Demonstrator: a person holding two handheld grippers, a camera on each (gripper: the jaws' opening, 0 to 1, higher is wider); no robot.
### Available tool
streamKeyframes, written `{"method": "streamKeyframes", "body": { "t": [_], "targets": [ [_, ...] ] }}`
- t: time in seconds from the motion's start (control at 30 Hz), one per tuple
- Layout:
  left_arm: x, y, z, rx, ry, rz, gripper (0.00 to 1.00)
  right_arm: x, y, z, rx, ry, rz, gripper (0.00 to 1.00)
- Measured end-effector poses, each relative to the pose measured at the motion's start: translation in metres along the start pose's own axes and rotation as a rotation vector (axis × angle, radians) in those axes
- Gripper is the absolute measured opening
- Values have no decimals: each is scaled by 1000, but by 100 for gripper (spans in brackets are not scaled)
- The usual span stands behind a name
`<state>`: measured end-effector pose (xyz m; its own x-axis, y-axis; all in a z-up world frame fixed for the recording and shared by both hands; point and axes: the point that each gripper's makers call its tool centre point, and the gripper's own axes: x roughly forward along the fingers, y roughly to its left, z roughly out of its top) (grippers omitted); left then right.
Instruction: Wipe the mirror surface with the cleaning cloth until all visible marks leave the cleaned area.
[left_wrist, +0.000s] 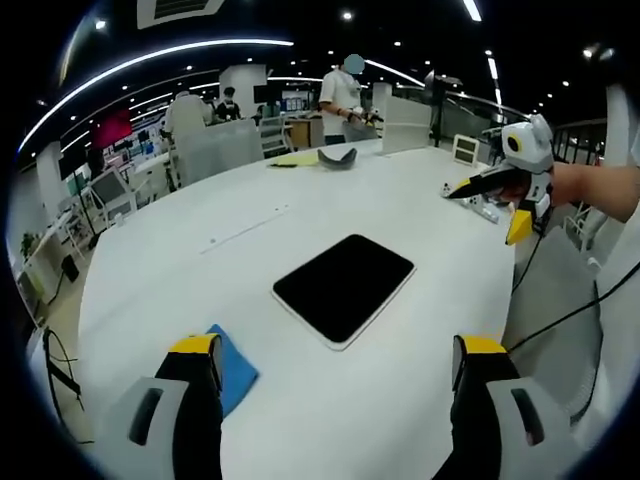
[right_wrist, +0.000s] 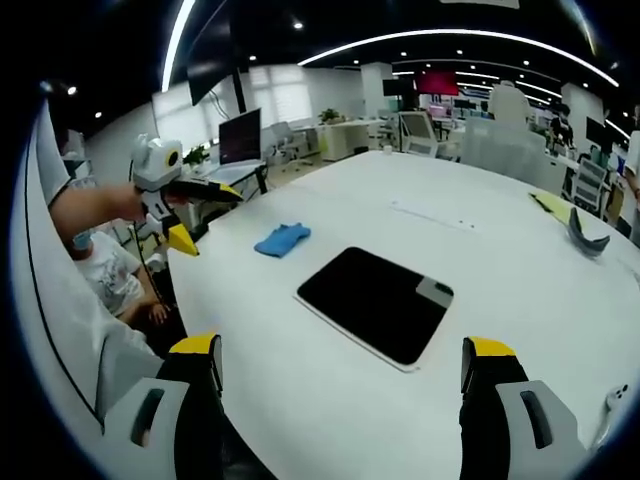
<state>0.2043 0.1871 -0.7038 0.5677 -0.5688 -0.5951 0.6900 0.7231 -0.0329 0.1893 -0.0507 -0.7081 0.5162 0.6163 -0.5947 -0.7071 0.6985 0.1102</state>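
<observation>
The mirror (left_wrist: 343, 288) is a dark rounded rectangle with a pale rim, lying flat on the white table (left_wrist: 200, 260). My left gripper (left_wrist: 340, 355) hangs open just short of it, nothing between its jaws. The blue cleaning cloth (left_wrist: 236, 370) lies crumpled on the table beside the left jaw. My right gripper (left_wrist: 485, 210) is held in a hand above the table's right edge. In the right gripper view, the mirror (right_wrist: 378, 303) lies ahead of my open right gripper (right_wrist: 340, 350), the cloth (right_wrist: 282, 239) lies beyond it, and the left gripper (right_wrist: 208, 215) hovers at the table's left edge.
A grey curved object (left_wrist: 338, 157) and a yellow sheet (left_wrist: 295, 160) lie at the table's far end. A small white device (left_wrist: 465, 150) stands near the right edge. Cables (left_wrist: 560, 310) hang off the right side. People stand at desks behind.
</observation>
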Motion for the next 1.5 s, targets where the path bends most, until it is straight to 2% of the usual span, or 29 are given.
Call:
{"method": "streamKeyframes", "body": {
  "t": [0.4, 0.5, 0.7, 0.83, 0.97, 1.17, 1.33, 1.43, 1.5],
  "targets": [
    [8, 41, -13, -16, 9, 37, 94, 1, -4, 5, 12, 5, -16, 98],
    [10, 56, -15, -22, 10, 47, 95, 1, -6, 6, 27, -1, -23, 98],
    [11, 84, -12, -34, -1, 90, 94, 0, -10, 3, 29, 12, -35, 98],
    [10, 92, -9, -45, -11, 106, 93, -1, -12, 1, 36, 19, -43, 98],
    [12, 104, -14, -24, 6, 122, 94, 1, -11, -2, 37, 23, -40, 97],
    [10, 124, -9, -52, -14, 152, 93, 2, -9, -3, 35, 31, -37, 97],
    [11, 128, -8, -47, -14, 166, 91, 3, -10, -3, 37, 33, -39, 97],
    [11, 132, -6, -29, -23, 190, 85, 4, -10, -2, 39, 31, -36, 96],
    [13, 135, -6, -35, -21, 194, 85, 5, -10, -2, 35, 36, -34, 96]
  ]
}}
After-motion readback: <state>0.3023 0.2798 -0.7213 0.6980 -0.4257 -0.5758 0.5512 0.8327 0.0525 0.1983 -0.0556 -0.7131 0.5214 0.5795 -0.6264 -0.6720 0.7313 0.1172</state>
